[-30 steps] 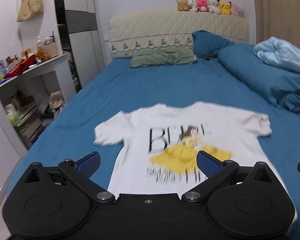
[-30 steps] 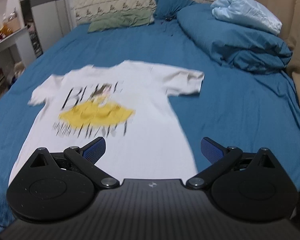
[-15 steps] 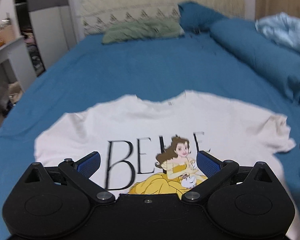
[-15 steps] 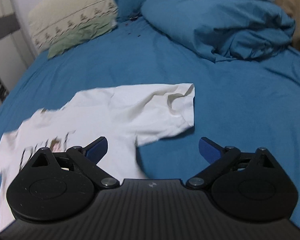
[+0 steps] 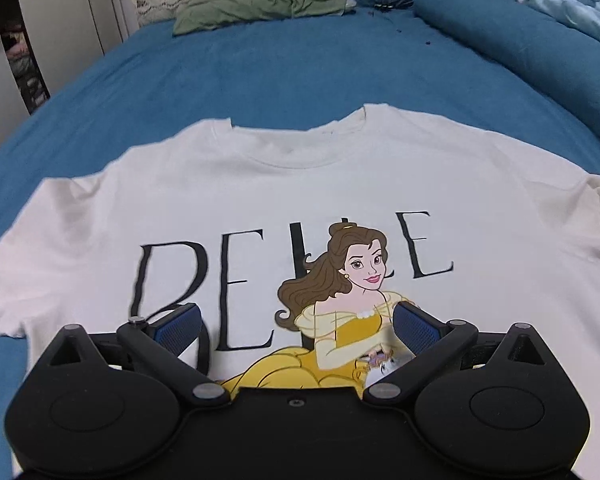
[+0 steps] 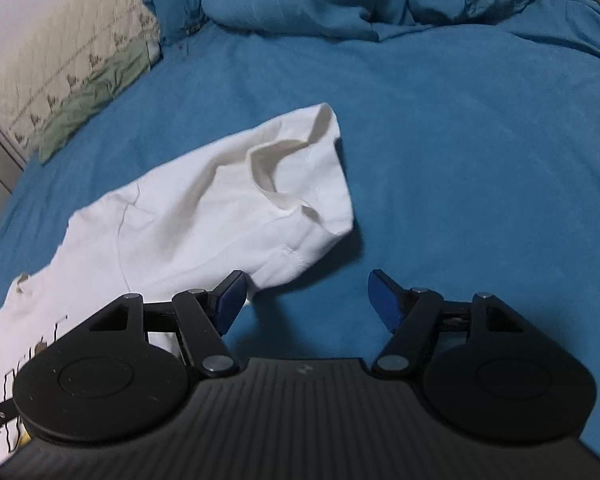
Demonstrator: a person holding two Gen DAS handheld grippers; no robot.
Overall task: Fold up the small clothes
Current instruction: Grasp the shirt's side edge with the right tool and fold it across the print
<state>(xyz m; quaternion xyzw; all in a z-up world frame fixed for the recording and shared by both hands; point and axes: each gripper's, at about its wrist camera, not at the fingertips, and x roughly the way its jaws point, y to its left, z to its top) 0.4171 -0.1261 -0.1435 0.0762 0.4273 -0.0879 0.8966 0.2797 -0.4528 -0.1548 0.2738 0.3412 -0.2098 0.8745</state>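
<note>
T-shirt (image 5: 300, 192) flat on bed (image 5: 260, 64), unfolded; left gripper (image 5: 296, 324) wide, empty; right gripper (image 6: 306, 296) closing near sleeve (image 6: 300, 184), seemingly nothing gripped yet

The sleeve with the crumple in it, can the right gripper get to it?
Probably yes. The sleeve lies flat on the blue sheet just ahead of the right gripper, with nothing between them. Its jaws are closing with only sheet between them.

White T-shirt (image 5: 300, 184) spread flat, front up, on the blue bed (image 5: 260, 64) — collar toward the headboard. Black "BELLE" lettering with a yellow-gowned cartoon figure across the chest. Right-side sleeve (image 6: 300, 184) rumpled, cuff gaping.
</note>
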